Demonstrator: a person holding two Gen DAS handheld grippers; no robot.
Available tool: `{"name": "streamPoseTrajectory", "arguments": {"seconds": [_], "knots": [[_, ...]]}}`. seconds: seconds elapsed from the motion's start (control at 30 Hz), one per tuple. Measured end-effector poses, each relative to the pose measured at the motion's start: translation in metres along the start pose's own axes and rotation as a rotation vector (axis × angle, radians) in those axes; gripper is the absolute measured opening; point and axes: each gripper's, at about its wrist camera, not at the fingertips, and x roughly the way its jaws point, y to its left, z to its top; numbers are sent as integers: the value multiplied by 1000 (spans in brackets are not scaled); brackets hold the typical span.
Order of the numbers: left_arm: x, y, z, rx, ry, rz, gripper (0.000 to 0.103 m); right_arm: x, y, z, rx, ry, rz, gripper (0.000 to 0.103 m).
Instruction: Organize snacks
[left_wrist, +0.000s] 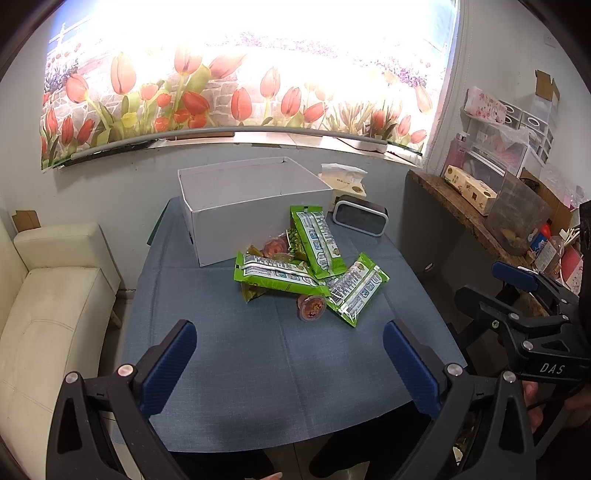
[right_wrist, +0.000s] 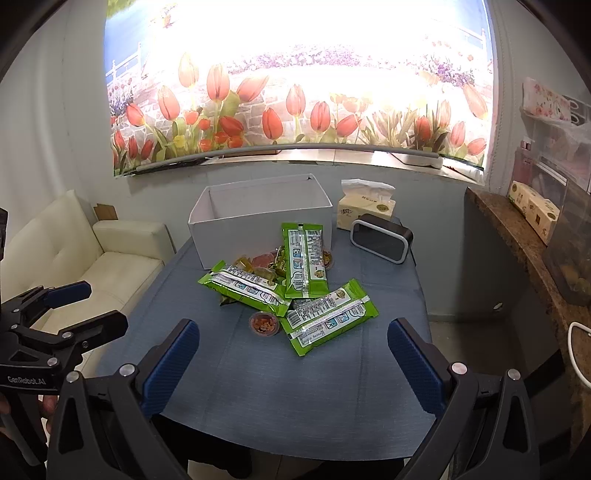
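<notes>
Blue cloth covers the table (left_wrist: 229, 369) in front of us. From left to right we see a cream sofa (left_wrist: 55, 295), a white box (left_wrist: 251, 206) with its top open, a pile of snacks, a tissue pack (right_wrist: 365, 206) and a small dark clock (right_wrist: 380, 238). The snacks lie in the middle of the table, just in front of the box: three green packets (left_wrist: 273, 273) lying across each other, with little round cups (right_wrist: 263, 322) tucked among and under them. Our left gripper (left_wrist: 290, 365) has its fingers wide apart and holds nothing. Our right gripper (right_wrist: 293, 365) is wide apart and holds nothing too. Only the left view shows the cluttered shelf (left_wrist: 461, 206) well. Only the right view shows the left gripper over the sofa side.
</notes>
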Motion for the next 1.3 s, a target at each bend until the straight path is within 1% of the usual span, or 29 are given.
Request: {"name": "streamPoseTrajectory", "arguments": {"seconds": [0.3,0.6,1.3], "knots": [[0,1,-1,-5,3,-3,103,0,-2,1,13,-3,4,103],[0,2,0,-3,-2,-1,103,1,0,-1,-8,8,0,103],[1,5,0,-7,5,0,103,2,1,-1,-5,20,4,103]]}}
